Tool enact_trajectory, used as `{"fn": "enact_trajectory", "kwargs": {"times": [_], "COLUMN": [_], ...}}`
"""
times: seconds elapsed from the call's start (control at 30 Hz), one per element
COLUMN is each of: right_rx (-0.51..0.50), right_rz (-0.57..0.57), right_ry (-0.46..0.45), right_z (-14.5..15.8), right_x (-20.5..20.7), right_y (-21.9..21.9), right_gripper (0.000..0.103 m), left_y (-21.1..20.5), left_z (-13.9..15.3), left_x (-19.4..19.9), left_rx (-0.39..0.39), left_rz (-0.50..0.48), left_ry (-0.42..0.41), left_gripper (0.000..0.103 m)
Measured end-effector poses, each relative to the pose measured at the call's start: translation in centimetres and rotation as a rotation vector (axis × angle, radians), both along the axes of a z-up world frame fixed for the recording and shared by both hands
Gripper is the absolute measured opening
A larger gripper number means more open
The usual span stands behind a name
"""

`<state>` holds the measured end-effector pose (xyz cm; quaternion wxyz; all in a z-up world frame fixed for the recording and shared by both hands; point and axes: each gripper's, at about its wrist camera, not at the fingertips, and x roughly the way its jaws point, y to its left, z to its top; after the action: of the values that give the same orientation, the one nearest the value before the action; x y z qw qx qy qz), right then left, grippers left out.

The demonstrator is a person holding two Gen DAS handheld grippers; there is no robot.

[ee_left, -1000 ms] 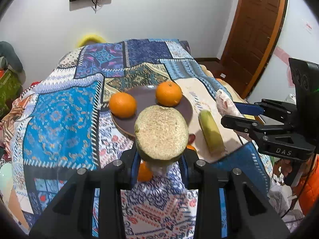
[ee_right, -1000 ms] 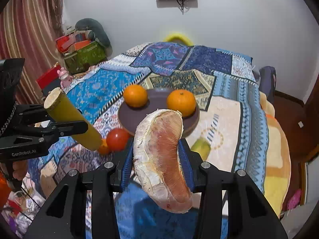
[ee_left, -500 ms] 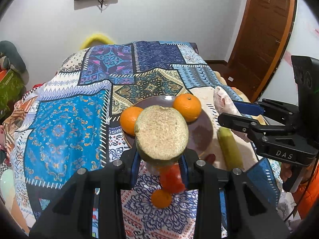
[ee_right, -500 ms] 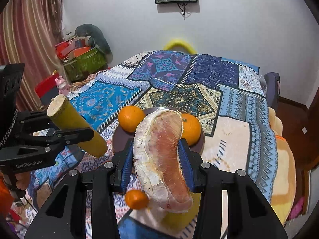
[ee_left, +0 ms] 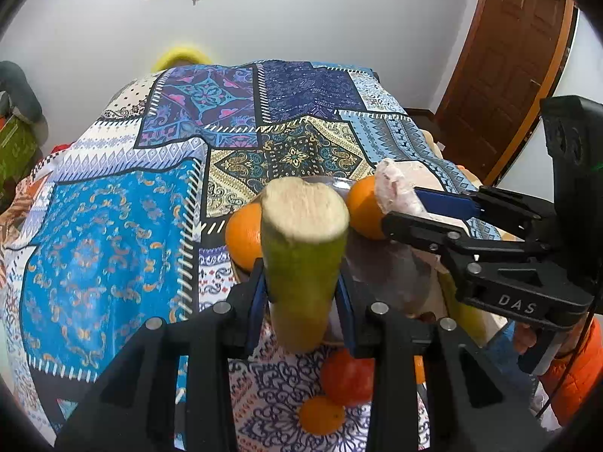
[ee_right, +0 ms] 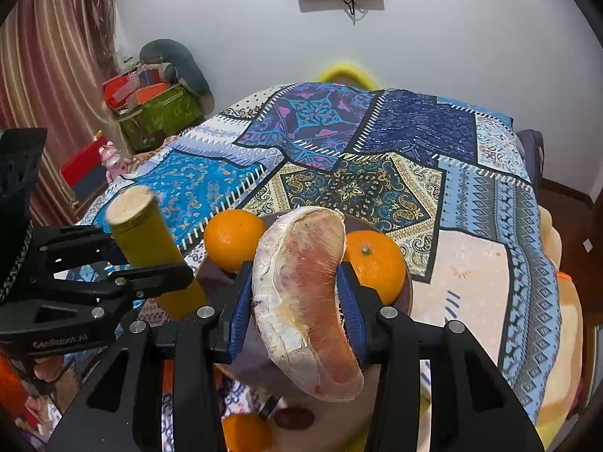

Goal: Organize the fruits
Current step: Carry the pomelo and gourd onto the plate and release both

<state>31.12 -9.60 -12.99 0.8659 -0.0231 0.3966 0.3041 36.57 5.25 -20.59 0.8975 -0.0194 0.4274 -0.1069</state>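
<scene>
My left gripper [ee_left: 301, 287] is shut on a green cut stalk piece [ee_left: 305, 248], held upright with its pale cut end up. My right gripper [ee_right: 296, 286] is shut on a peeled pink pomelo segment [ee_right: 305, 293]. Both hang over the near side of a dark brown plate [ee_left: 380, 267] on the bed. Two oranges [ee_left: 245, 241] [ee_left: 363, 211] sit on the plate's far part. In the left wrist view the right gripper [ee_left: 414, 214] shows at the right with the pomelo segment [ee_left: 395, 188]. In the right wrist view the left gripper [ee_right: 150, 263] shows at the left with the stalk [ee_right: 145, 233].
A patchwork bedspread [ee_left: 113, 245] covers the bed. Near its front edge lie a red tomato [ee_left: 348, 376], a small orange [ee_left: 320, 418] and another green stalk piece [ee_left: 465, 320]. A brown door [ee_left: 508, 67] stands right; boxes [ee_right: 158, 113] are stacked by the curtain at left.
Both grippers have moved forward and slightly down over the plate, each still holding its piece. The tomato and small orange now lie below the left gripper.
</scene>
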Motion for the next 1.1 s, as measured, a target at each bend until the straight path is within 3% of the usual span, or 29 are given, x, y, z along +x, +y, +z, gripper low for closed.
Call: {"fn": "enact_trajectory", "kwargs": {"times": [0.57, 0.73, 0.83, 1.1], "right_rx": [-0.017, -0.009, -0.006, -0.046], "right_rz": [0.03, 0.019, 0.009, -0.025], "right_ry": [-0.026, -0.015, -0.004, -0.013], "right_z": [-0.3, -0.2, -0.2, 0.0], "right_x": [1.8, 1.7, 1.5, -0.1], "right_y": [1.4, 0.4, -0.4, -2.9], "right_gripper": [0.04, 0.04, 0.04, 0.04], "left_y": [0.0, -0.5, -0.8, -1.7], "left_z": [-1.5, -1.4, -1.2, 0.0], "left_x": [3.2, 3.3, 3.5, 2.2], "left_rx": [-0.033, -0.011, -0.046, -0.003], "left_rz": [0.035, 0.024, 0.004, 0.001], "left_ry": [0.024, 0.019, 0.033, -0.002], "left_gripper": [0.034, 0.034, 0.034, 0.034]}}
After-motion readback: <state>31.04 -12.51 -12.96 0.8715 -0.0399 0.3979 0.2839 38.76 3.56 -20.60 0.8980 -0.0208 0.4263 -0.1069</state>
